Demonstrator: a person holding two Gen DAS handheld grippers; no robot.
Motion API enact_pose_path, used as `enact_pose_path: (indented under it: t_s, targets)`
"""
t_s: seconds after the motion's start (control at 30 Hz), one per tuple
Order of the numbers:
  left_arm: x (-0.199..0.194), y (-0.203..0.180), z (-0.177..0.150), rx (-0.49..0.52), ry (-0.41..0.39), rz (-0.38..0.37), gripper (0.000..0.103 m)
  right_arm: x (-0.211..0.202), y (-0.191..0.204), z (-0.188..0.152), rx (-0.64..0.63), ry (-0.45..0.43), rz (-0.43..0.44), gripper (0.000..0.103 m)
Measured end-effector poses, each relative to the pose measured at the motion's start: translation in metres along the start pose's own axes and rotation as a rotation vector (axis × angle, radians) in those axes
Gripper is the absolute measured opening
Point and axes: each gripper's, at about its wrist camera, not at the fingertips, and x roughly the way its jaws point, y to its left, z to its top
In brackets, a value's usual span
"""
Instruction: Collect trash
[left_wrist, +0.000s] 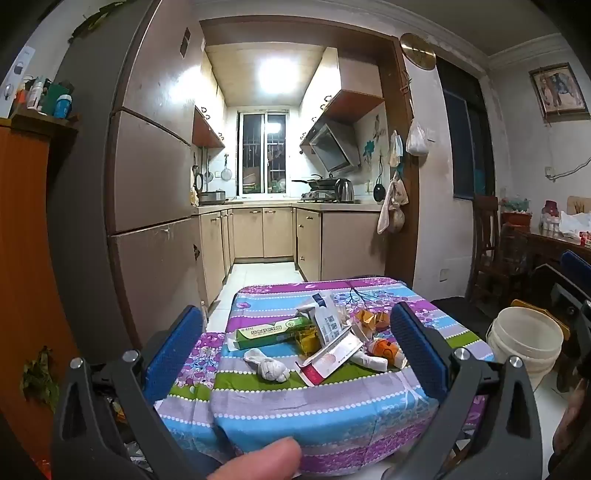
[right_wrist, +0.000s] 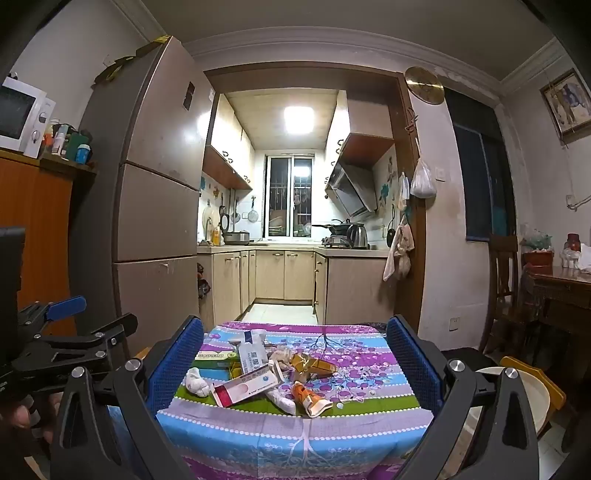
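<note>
The left tongs (left_wrist: 297, 345) stand wide, with nothing pressed between their blue pads; the right tongs (right_wrist: 295, 363) stand just as wide and hold nothing either. Both face a small bench (left_wrist: 332, 413) covered with a striped, flowered cloth in purple, blue and green.

The trash lies in one loose heap on the bench, ahead of both tongs and framed between their fingers, touching neither.

- A long green carton (left_wrist: 267, 332) lies flat on the left side of the heap, with printed lettering on its side.
- A knotted white wad (left_wrist: 267, 365) of tissue or cloth lies nearest the left tongs, just in front of the green carton.
- A red-and-white carton (left_wrist: 328, 360), opened at one end, rests slantwise across the middle.
- A white packet (left_wrist: 327, 319) with blue print leans up behind it.
- Crumpled yellow-gold wrappers (left_wrist: 371, 319) sit towards the right finger of the left tongs.
- An orange squeezed tube (right_wrist: 308, 397) lies at the heap's near right edge, beside a white rolled piece (right_wrist: 282, 400).

A white bucket (left_wrist: 524, 343) stands on the floor, to the right of the left tongs and beyond the bench edge. A fingertip (left_wrist: 258, 459) shows below the left tongs.
</note>
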Motion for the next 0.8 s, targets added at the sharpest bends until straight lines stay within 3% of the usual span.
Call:
enact_pose_path:
  t_s: [0.8]
  targets:
    - [0.014, 0.002, -0.01, -0.005, 0.068, -0.004, 0.098, 0.005, -0.004, -0.004, 0.02, 0.02, 0.0, 0.099]
